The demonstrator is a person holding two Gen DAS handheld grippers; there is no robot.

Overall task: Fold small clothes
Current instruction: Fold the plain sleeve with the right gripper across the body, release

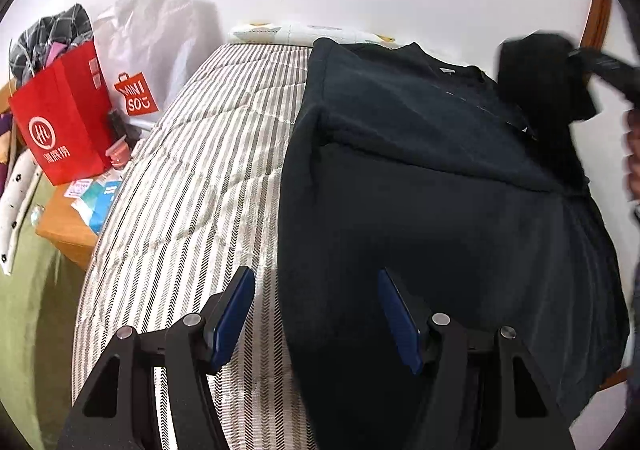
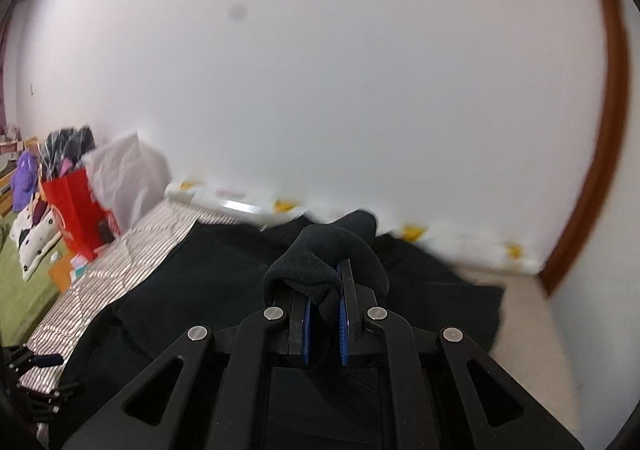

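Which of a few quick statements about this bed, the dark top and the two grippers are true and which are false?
1. The right gripper is shut on a fold of the dark garment. True.
2. The left gripper is clamped on the garment's hem. False: its fingers stand apart, with nothing pinched between them.
3. The garment lies on a striped bedcover. True.
4. The red paper bag sits on top of the garment. False: it stands off the bed's side, apart from the garment.
5. The wall behind the bed is white. True.
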